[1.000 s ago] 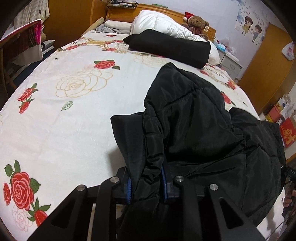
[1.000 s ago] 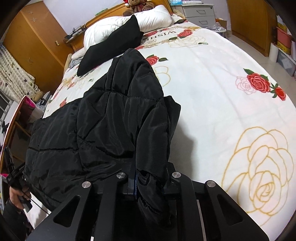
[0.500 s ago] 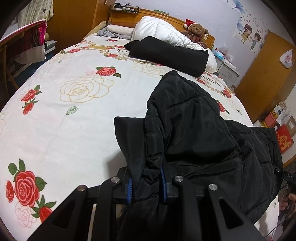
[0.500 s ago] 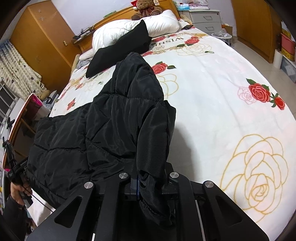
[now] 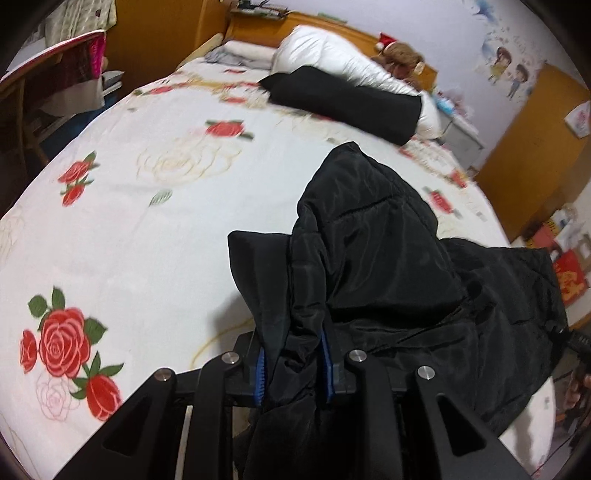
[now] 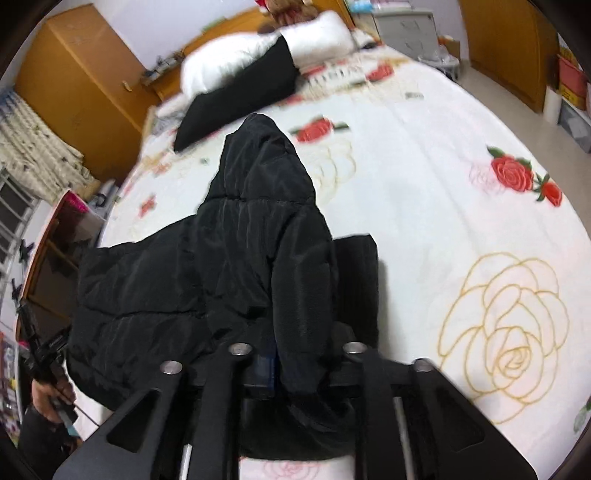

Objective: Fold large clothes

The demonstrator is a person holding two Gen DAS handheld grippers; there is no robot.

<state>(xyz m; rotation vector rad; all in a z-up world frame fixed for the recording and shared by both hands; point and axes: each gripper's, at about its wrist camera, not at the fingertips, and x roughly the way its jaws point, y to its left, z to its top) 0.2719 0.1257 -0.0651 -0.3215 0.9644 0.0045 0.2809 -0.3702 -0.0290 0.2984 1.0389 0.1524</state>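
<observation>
A black puffer jacket (image 5: 369, 240) lies bunched on the rose-print bed cover (image 5: 147, 240), its hood end pointing toward the headboard. My left gripper (image 5: 293, 369) is shut on a fold of the jacket's edge, with blue pads pressing both sides. In the right wrist view the jacket (image 6: 240, 258) runs from the jaws up the bed. My right gripper (image 6: 303, 362) is opening. A fold of sleeve still hangs between its fingers, and the ribbed cuff (image 6: 356, 266) lies out to the right on the bed cover (image 6: 443, 184).
A black folded garment (image 5: 343, 99) rests against a white duvet (image 5: 332, 62) by the headboard, with a teddy bear (image 5: 402, 62) behind. A chair (image 5: 55, 74) stands left of the bed. Wooden wardrobes (image 6: 74, 74) and a bedside cabinet (image 6: 410, 29) line the walls.
The right jaws have spread wider and the sleeve sits looser between them, its cuff now spread on the bed. The left gripper has shifted slightly, still gripping the jacket.
</observation>
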